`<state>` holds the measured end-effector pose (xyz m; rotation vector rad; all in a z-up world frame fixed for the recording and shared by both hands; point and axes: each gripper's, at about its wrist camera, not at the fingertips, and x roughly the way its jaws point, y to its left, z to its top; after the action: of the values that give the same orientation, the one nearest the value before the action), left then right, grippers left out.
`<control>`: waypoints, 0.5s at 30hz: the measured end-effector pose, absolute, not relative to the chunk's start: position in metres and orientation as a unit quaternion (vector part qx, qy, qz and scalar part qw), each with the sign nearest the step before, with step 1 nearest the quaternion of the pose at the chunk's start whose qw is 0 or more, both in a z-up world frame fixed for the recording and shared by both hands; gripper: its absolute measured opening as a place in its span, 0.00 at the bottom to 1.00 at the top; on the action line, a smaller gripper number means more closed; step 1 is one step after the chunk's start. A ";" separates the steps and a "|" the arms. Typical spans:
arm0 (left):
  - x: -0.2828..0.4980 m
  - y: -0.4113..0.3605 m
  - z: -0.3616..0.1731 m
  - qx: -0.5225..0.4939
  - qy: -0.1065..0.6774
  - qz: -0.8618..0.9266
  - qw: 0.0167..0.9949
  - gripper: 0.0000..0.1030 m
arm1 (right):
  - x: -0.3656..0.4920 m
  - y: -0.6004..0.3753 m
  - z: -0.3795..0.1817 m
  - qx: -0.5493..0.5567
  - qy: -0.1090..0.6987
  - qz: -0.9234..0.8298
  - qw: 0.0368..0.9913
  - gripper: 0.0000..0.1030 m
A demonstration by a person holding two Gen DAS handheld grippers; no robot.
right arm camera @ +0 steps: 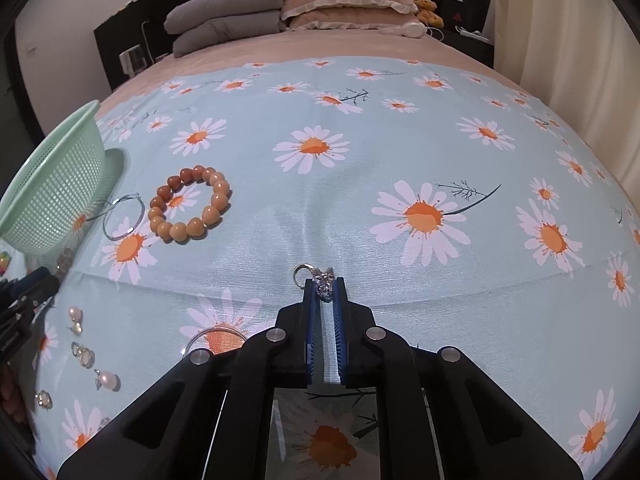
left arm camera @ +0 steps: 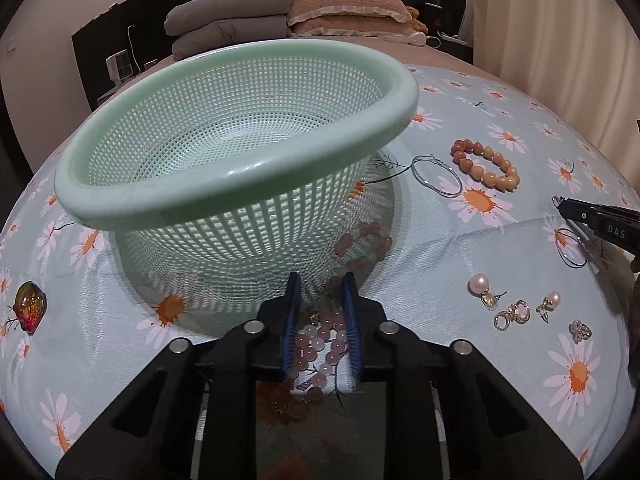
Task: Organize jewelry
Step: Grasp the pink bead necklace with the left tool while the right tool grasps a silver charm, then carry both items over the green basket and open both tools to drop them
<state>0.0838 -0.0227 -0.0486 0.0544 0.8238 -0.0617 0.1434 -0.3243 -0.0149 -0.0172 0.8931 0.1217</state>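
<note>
Two claws are gripping jewelry on the daisy-print cloth (right arm camera: 360, 216) covering the bed: the left claw (left arm camera: 321, 286) is pinching a pink bead bracelet (left arm camera: 320, 340) beside the green basket (left arm camera: 224, 208), the right claw (right arm camera: 325, 286) is clamping a sparkly earring (right arm camera: 322, 280)

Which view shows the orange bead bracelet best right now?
The right wrist view: the orange bead bracelet lies whole and large on the daisy cloth, beside a thin hoop. The left wrist view also shows it whole, but smaller, farther off and more squashed toward the right of the picture.
</note>
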 end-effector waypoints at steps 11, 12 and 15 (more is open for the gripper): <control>0.075 -0.018 -0.035 0.010 0.395 -0.021 0.918 0.06 | 0.126 -0.313 0.007 -0.026 0.407 0.095 0.908 0.07; 0.074 -0.017 -0.032 0.012 0.392 -0.021 0.920 0.06 | 0.124 -0.312 0.011 -0.027 0.404 0.098 0.909 0.07; 0.068 -0.016 -0.023 0.012 0.385 -0.028 0.922 0.06 | 0.119 -0.311 0.022 -0.030 0.394 0.104 0.913 0.07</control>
<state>0.0682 -0.0160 -0.0227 0.0240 0.7909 -0.0566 0.1193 -0.3105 0.0218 -0.0611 0.8109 0.2146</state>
